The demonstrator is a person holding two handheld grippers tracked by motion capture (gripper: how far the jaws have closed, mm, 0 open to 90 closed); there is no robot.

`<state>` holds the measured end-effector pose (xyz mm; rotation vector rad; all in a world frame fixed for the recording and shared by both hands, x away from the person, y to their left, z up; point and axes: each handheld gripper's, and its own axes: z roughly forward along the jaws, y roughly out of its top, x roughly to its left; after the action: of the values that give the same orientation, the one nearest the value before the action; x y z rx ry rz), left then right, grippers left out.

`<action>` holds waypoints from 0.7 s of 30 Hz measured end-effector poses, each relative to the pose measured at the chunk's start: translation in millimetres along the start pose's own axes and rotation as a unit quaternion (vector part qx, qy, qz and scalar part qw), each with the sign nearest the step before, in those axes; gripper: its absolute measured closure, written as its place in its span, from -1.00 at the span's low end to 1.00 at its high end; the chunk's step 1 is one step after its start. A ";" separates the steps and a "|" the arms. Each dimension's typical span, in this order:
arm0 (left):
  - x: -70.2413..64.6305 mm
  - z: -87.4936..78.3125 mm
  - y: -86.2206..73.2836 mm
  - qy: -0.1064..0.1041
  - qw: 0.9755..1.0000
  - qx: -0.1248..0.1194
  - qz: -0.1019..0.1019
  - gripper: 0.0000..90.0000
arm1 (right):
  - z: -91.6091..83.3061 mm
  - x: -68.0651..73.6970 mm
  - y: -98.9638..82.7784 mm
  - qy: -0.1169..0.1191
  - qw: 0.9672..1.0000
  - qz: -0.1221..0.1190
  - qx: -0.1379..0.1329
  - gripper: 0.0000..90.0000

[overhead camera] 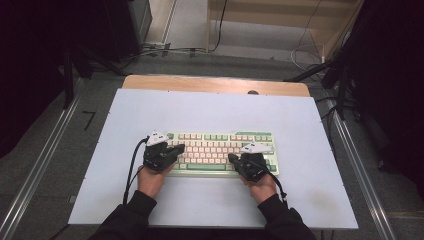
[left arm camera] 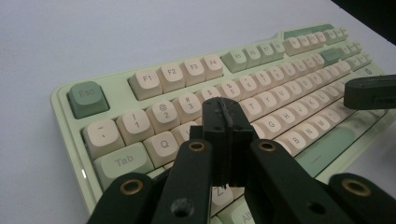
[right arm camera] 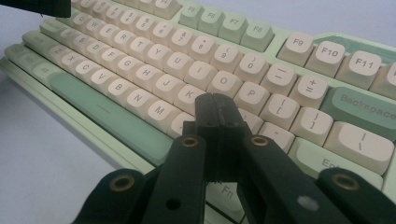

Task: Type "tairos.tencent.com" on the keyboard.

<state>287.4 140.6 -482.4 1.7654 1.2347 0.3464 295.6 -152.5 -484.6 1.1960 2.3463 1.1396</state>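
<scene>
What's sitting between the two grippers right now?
The middle keys of the keyboard, seen in the high view, lie between the left gripper and right gripper; nothing else.

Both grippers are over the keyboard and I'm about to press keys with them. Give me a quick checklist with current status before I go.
1. Left gripper jaws shut to form one pressing tip: ok.
2. Right gripper jaws shut: ok.
3. Keyboard lying flat and square on the white table sheet: ok.
4. Left tip over the left letter block, near the W and E keys: ok; whether it touches a key: cannot tell.
5. Right tip over the right letter block, near K and L: ok; contact: cannot tell.
6. The two grippers apart, with keys free between them: ok.
</scene>
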 end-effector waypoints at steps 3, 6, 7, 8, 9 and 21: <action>0.3 -0.1 0.0 0.000 1.000 0.000 -0.001 1.00 | 0.2 0.1 -0.1 0.000 1.000 0.000 0.001 0.94; 0.2 -0.4 0.1 0.000 1.000 0.000 0.000 1.00 | 1.5 0.2 -0.8 -0.001 1.000 0.000 0.003 0.94; 0.1 -0.4 0.1 0.000 1.000 -0.001 0.000 1.00 | 1.7 0.4 -0.9 -0.001 1.000 0.000 0.004 0.94; 0.1 -0.2 0.1 -0.001 1.000 0.000 0.000 1.00 | 1.9 0.7 -0.9 -0.001 1.000 0.000 0.004 0.94; 0.2 -0.1 0.1 -0.001 1.000 0.000 -0.001 1.00 | 2.1 1.0 -1.0 -0.001 1.000 -0.001 0.004 0.94; 0.1 -0.6 0.2 -0.001 1.000 0.000 0.000 1.00 | 3.3 1.2 -1.8 0.001 1.000 -0.002 0.008 0.94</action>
<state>287.1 140.9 -482.0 1.7658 1.2333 0.3448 295.6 -150.6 -488.0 1.1945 2.3636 1.1232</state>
